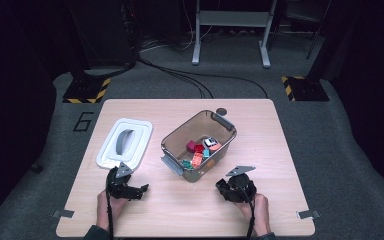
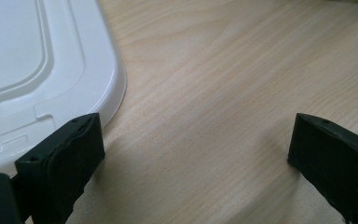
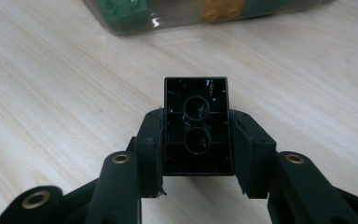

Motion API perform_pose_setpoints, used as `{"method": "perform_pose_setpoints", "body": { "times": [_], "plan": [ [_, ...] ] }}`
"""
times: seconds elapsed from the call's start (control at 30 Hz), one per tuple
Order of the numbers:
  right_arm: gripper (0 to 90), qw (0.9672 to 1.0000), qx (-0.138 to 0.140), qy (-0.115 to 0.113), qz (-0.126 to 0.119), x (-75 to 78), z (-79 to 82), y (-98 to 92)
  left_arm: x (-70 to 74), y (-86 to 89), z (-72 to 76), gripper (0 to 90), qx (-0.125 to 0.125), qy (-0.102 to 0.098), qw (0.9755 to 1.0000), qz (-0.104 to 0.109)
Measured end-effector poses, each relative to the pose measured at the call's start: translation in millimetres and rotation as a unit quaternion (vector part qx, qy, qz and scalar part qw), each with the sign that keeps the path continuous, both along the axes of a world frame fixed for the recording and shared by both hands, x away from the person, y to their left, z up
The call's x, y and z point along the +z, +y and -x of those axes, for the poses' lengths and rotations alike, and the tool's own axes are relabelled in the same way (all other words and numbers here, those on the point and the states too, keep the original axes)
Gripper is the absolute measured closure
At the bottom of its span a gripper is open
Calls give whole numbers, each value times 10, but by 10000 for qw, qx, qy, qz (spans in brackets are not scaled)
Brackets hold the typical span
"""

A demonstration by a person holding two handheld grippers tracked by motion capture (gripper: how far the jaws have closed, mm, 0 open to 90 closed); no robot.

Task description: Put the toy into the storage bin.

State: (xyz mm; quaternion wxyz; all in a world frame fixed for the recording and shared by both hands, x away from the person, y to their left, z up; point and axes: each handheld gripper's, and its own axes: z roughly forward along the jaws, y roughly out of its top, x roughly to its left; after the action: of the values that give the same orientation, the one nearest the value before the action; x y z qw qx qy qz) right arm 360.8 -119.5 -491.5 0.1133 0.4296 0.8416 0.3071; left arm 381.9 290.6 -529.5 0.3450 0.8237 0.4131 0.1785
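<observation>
Near the clear bin (image 1: 198, 145), the right hand-held gripper (image 3: 196, 140) squeezes a black brick (image 3: 196, 126); next lift it in. The left hand-held gripper (image 2: 196, 154) gapes wide.

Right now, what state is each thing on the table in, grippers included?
Bin: open, lid off, bricks inside.
White lid: flat on the table, left of the bin.
Black brick: clamped, hollow underside toward the camera.
Right gripper: shut on the black brick.
Left gripper: open, empty, beside the lid.
</observation>
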Motion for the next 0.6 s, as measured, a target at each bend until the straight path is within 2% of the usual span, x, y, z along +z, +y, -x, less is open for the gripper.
{"method": "perform_pose_setpoints", "body": {
  "times": [0.2,0.6],
  "plan": [
    [585,9999,-92,-112,14,87,-51,-64,0,-2,1,33,7,2,10000,11],
    [584,9989,-297,-351,45,375,-197,-162,0,-2,0,33,7,3,10000,11]
  ]
}}
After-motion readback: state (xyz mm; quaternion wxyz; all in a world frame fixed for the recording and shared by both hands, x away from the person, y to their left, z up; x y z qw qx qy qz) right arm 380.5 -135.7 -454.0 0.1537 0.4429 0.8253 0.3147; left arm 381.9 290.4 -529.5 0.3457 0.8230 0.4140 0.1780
